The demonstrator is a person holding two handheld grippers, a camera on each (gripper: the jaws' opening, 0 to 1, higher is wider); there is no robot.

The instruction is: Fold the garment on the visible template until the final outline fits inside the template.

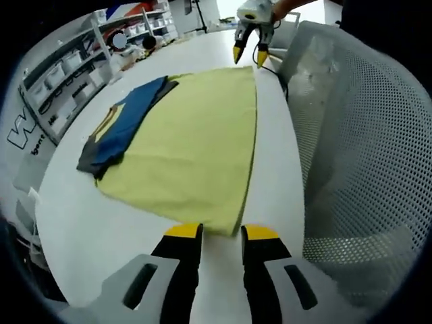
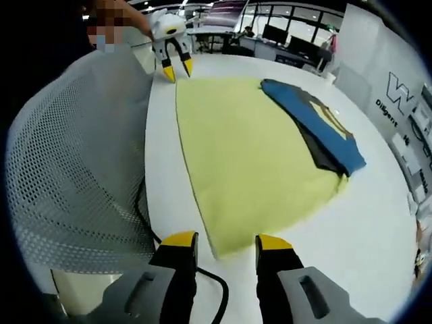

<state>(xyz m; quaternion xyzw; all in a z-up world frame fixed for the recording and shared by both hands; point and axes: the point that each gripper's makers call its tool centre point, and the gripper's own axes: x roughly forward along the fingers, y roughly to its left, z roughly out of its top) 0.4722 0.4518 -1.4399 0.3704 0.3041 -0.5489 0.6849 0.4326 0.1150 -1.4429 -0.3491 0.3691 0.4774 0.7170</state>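
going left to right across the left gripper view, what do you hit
shelves with bins → blue garment → yellow-green template → bare strip of white table → white mesh chair back

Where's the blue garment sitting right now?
The blue garment lies folded along the far edge of the yellow template, opposite the mesh chair; it is left in the left gripper view, right in the right gripper view.

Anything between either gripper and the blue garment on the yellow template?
Nothing visible stands in the way. The blue garment lies on the far side of the yellow template; bare template separates it from the left gripper and right gripper, both open.
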